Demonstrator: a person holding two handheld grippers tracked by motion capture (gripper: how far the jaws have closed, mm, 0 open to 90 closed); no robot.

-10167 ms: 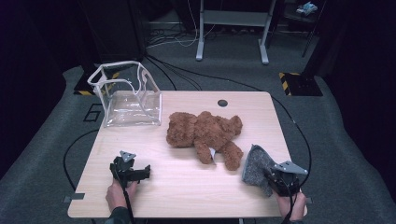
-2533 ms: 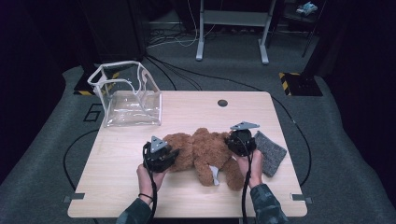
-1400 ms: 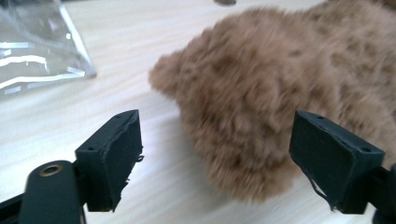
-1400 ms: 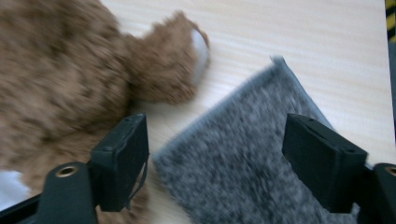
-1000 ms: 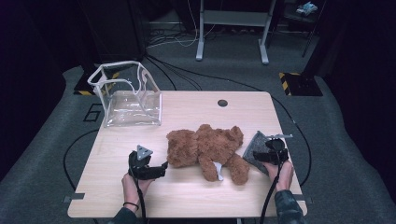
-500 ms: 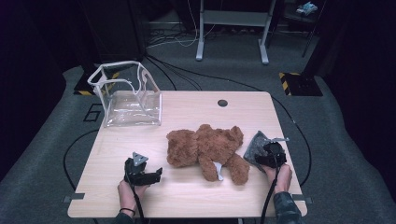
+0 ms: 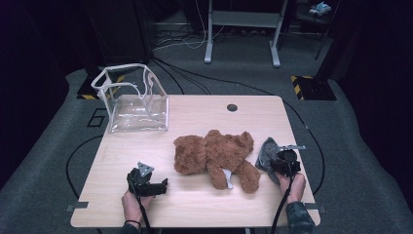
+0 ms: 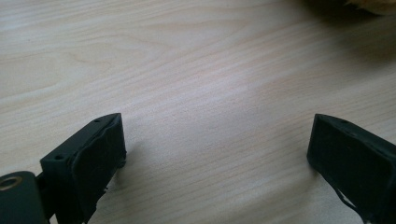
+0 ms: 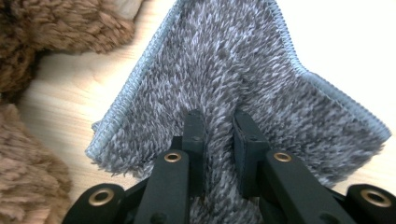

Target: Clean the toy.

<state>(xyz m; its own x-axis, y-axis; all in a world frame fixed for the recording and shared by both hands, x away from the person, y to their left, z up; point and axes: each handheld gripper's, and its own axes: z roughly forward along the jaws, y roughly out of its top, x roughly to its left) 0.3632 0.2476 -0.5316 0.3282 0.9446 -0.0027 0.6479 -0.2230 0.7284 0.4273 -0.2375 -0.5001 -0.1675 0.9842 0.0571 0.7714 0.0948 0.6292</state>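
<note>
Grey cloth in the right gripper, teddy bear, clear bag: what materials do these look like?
Grey cloth: looks like microfibre or plush pile, matte, with shaggy fibres and a stitched edge; right gripper pinches a fold of it.
Teddy bear: brown synthetic fur, fuzzy and matte.
Clear bag: probably soft vinyl, glossy and see-through, with white edge binding.

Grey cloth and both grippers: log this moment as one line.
right gripper: just closed, pinching grey cloth | left gripper: open, empty, over table | teddy bear: lying mid-table
</note>
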